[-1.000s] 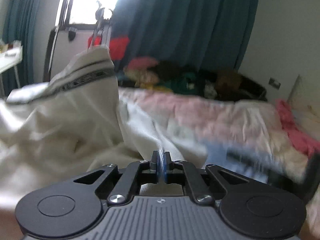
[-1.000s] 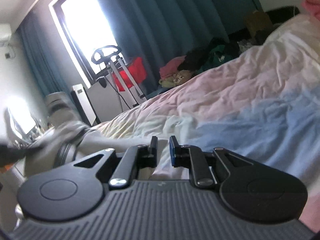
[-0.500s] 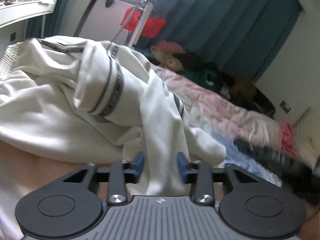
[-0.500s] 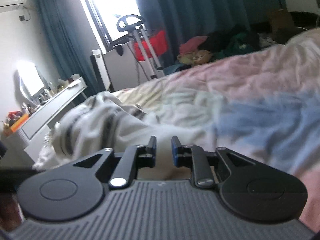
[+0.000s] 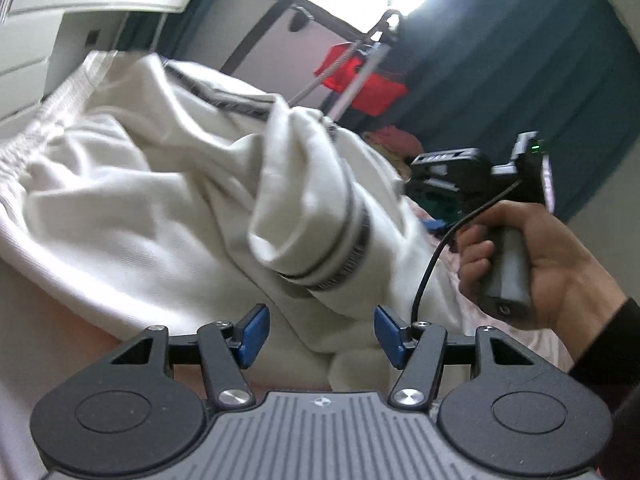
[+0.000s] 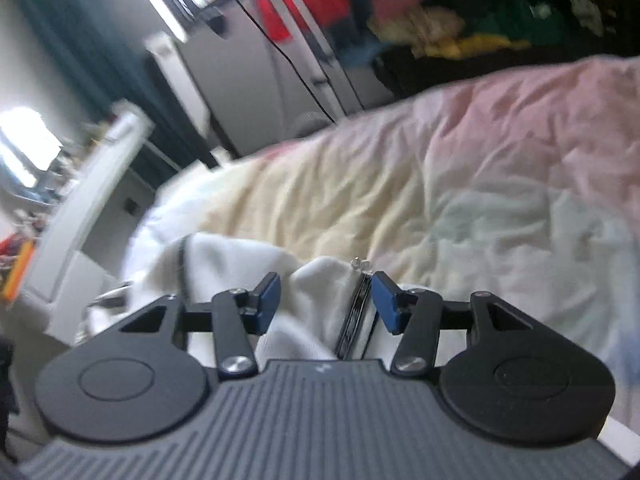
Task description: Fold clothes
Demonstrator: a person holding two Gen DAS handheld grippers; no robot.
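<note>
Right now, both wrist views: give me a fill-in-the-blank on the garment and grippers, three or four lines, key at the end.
1. The crumpled garment is mostly ____ in colour.
2. Both grippers, left gripper and right gripper, have fingertip pads coloured ____.
3. The bare hand seen in the left wrist view grips the ____ gripper's handle.
4. The garment lies on a rumpled pastel ____.

Missing words: white; blue; right; bedspread
</note>
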